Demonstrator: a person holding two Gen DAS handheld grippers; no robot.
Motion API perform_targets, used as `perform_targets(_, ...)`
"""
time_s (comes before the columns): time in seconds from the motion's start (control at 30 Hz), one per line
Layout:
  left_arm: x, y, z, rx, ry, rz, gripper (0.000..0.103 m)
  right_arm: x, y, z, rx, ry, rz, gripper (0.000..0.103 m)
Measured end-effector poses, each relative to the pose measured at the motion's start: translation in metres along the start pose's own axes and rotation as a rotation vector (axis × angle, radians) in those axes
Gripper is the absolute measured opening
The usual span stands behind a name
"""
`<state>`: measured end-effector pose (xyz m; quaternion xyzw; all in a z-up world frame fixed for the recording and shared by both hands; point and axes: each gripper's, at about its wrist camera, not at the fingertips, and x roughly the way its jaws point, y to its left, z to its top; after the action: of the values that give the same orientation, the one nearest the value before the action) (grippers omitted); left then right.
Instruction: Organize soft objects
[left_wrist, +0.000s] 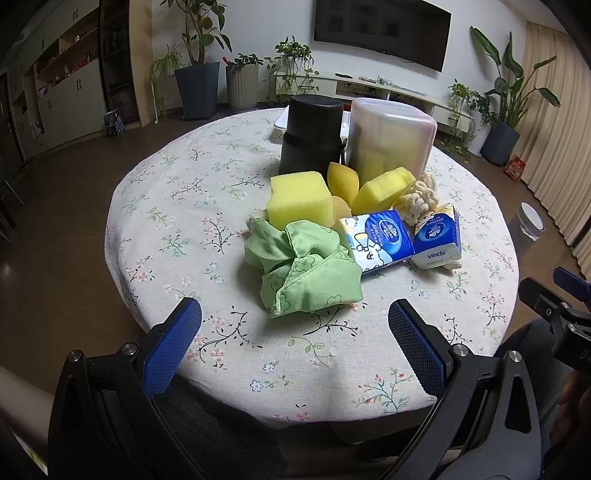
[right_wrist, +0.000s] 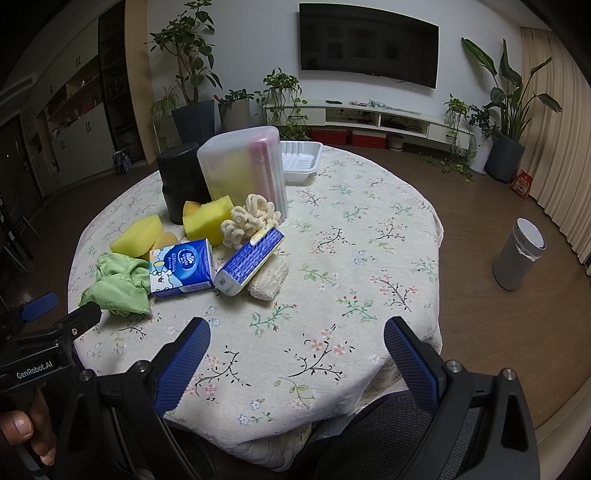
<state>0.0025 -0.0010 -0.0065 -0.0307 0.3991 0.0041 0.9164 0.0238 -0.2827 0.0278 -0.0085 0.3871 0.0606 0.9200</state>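
A pile of soft things lies mid-table: a crumpled green cloth, yellow sponges, two blue tissue packs, a cream chenille mitt and a knitted cream pad. Behind them stand a black canister and a frosted plastic box holding sponges. My left gripper is open near the table's front edge, short of the green cloth. My right gripper is open and empty over bare tablecloth.
The round table has a floral cloth. A white plastic tray sits at its far side. A grey bin stands on the floor at right. Potted plants and a TV unit line the far wall. A hand holds the left gripper.
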Motion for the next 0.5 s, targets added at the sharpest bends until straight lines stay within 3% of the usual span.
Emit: perform_targets(0.5,0.0004,-0.0002,-0.0001,-0.001,0.001,-0.004,0.103,0.0007,0.0006,-0.0004,0.0,0.001,0.0,0.097)
